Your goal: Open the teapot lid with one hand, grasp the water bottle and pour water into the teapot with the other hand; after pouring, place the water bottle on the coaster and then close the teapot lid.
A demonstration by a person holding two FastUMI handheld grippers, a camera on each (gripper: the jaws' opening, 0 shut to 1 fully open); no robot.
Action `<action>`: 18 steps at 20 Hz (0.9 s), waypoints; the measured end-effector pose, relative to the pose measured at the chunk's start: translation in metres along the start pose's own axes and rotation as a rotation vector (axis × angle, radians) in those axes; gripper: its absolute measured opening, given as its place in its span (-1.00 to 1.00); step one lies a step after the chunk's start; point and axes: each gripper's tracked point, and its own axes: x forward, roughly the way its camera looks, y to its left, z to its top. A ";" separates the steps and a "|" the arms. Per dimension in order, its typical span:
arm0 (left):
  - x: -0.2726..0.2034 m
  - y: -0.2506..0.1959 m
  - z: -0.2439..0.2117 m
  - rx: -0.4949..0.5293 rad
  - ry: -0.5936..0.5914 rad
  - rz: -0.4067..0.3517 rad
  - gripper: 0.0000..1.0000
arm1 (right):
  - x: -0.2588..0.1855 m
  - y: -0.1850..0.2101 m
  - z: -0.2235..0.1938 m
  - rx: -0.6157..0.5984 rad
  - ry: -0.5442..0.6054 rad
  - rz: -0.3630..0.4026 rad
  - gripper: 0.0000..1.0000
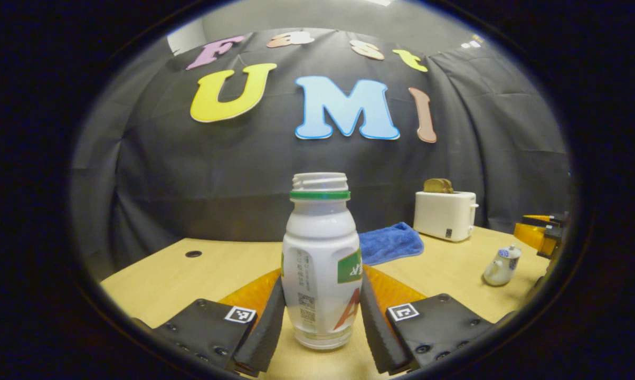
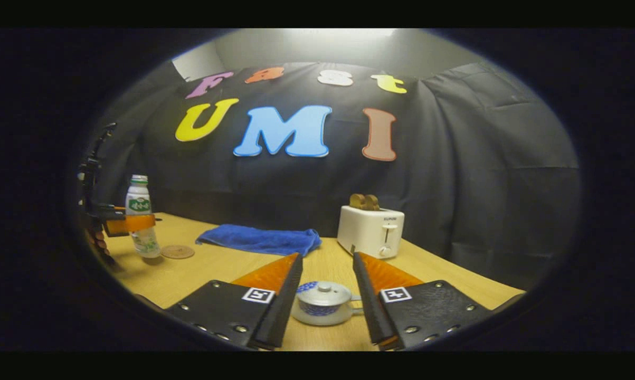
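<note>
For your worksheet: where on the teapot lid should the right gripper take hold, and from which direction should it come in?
Grip the small round knob on top of the teapot lid, coming down from above. The lid is a low dome sitting flush on the teapot, so only the knob stands proud enough to pinch. The right gripper already straddles it, jaws open; likely it need only lower and close.

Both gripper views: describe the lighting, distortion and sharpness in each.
Left gripper view: evenly lit, water bottle sharp, fisheye curves the table edge. Right gripper view: dimmer and softer, light from above, teapot slightly blurred, distant bottle bowed toward the rim.
</note>
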 end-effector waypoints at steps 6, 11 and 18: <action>0.054 -0.004 -0.004 0.003 0.002 -0.038 0.53 | -0.003 0.000 0.002 0.038 -0.017 0.015 0.29; 0.080 0.003 -0.017 0.015 0.017 -0.019 0.65 | -0.004 -0.006 0.006 0.061 -0.032 0.005 0.29; 0.090 0.004 -0.019 0.007 0.016 -0.022 0.65 | -0.003 -0.001 0.001 0.054 -0.008 0.020 0.29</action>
